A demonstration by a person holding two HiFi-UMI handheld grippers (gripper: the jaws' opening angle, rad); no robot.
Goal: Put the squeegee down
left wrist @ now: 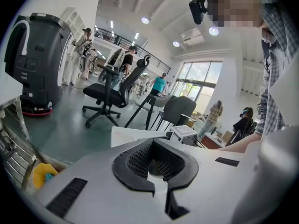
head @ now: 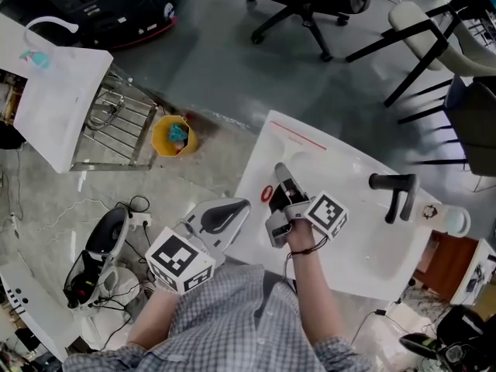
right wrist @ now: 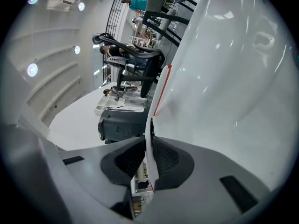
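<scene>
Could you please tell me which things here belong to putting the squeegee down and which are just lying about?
Part of the job:
- squeegee, clamped in the right hand-held gripper
- white sink under it

Just lying about:
- left hand-held gripper, empty
- black tap
- yellow tub
- wire rack
- office chair

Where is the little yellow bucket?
In the head view the yellow bucket sits on the floor, left of the middle. It is between the wire rack and the white sink.
</scene>
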